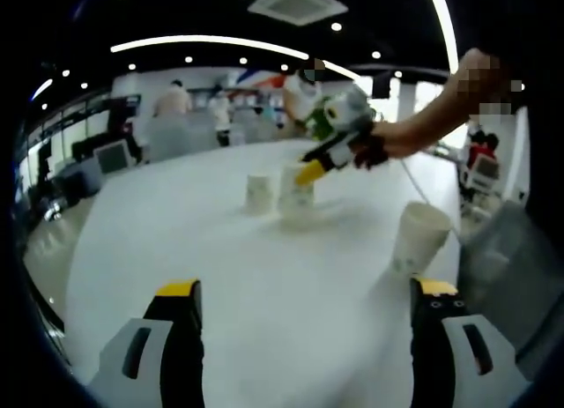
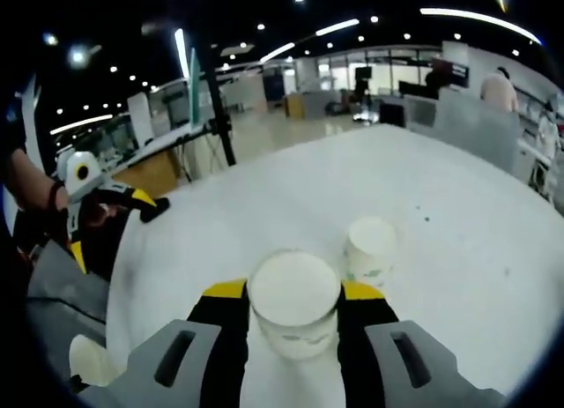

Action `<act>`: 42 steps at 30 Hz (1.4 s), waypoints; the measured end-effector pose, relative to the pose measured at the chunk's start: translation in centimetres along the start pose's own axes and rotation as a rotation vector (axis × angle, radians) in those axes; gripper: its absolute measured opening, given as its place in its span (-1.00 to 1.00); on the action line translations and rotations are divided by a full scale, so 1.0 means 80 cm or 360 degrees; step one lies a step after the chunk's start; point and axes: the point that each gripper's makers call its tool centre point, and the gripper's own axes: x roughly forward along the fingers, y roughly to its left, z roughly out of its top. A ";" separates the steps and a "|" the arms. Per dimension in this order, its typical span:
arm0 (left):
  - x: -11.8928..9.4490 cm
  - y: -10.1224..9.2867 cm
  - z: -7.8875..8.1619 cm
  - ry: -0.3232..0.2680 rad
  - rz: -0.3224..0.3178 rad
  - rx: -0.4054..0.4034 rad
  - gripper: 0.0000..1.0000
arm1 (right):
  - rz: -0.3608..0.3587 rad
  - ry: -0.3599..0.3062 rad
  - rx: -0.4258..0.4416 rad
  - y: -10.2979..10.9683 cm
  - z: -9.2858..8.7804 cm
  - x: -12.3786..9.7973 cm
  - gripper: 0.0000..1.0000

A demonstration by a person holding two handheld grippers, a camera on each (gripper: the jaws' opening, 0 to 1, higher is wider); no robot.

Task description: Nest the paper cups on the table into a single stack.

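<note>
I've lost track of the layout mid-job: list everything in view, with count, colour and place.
Paper cups: three, white, upside down on the table; one between the right hand-held gripper's jaws, one just beside it, one apart, near the left hand-held gripper.
Table: one, white, under everything.
Monitors and desks: several, grey, in the background office.
People: a few, standing far behind.
Ceiling lights: many, white.
Left hand-held gripper: yellow-tipped, jaws open, holding nothing.
Right hand-held gripper: yellow-tipped, jaws against the cup.
Person's forearm: holding the right hand-held gripper.
</note>
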 end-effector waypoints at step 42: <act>0.000 -0.033 0.065 -0.0088 -0.0087 0.0071 0.88 | -0.0047 -0.0119 -0.0052 0.063 0.028 -0.126 -0.29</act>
